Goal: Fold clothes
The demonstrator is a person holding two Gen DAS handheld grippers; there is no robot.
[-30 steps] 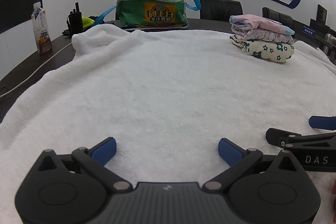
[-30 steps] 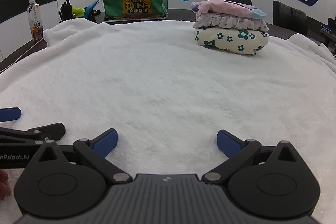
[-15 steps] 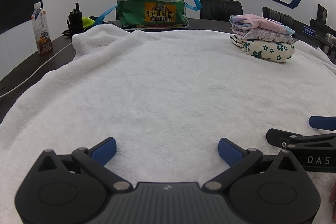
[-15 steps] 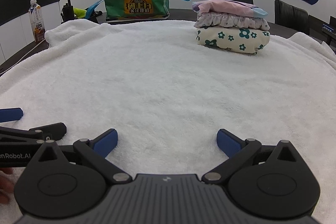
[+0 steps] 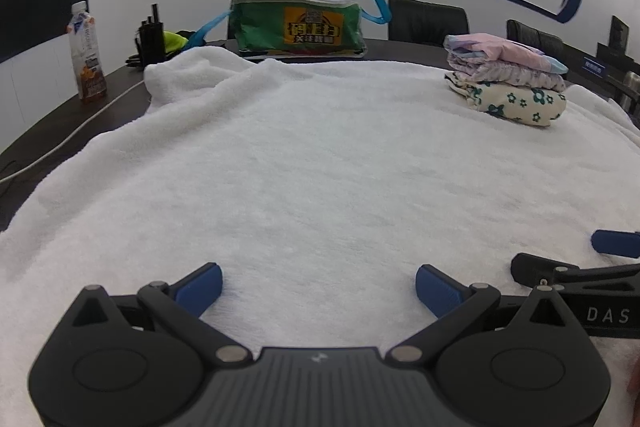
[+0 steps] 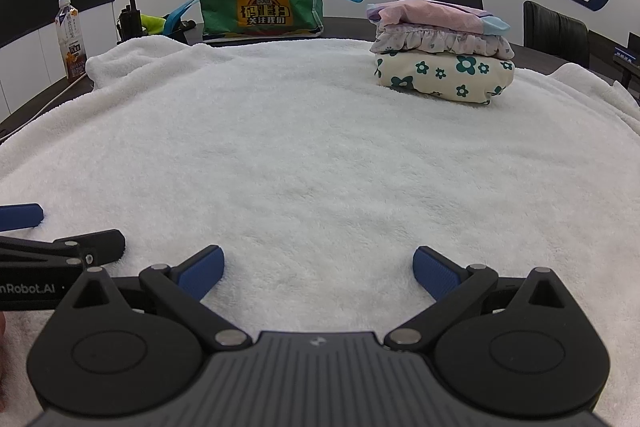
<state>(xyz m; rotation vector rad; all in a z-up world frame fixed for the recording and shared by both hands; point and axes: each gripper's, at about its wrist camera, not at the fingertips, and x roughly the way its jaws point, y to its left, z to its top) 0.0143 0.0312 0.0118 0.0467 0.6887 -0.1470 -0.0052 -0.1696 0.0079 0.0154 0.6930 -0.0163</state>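
Jaws of both black, blue-padded grippers, left gripper (image 5: pixel 318 287) and right gripper (image 6: pixel 318 273), gape empty over the white fluffy towel (image 5: pixel 320 167); a stack of folded pastel clothes (image 6: pixel 442 49) sits near the counter's far right edge.

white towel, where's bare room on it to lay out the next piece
The wide middle of the white towel is bare, from both open tools back to the green bag. The far right is taken by the folded stack; the far left edge is bunched near the bottle.

Dark table (image 5: pixel 48 123): white towel (image 5: pixel 320 167), green bag (image 5: pixel 300 27), bottle (image 5: pixel 86 55).
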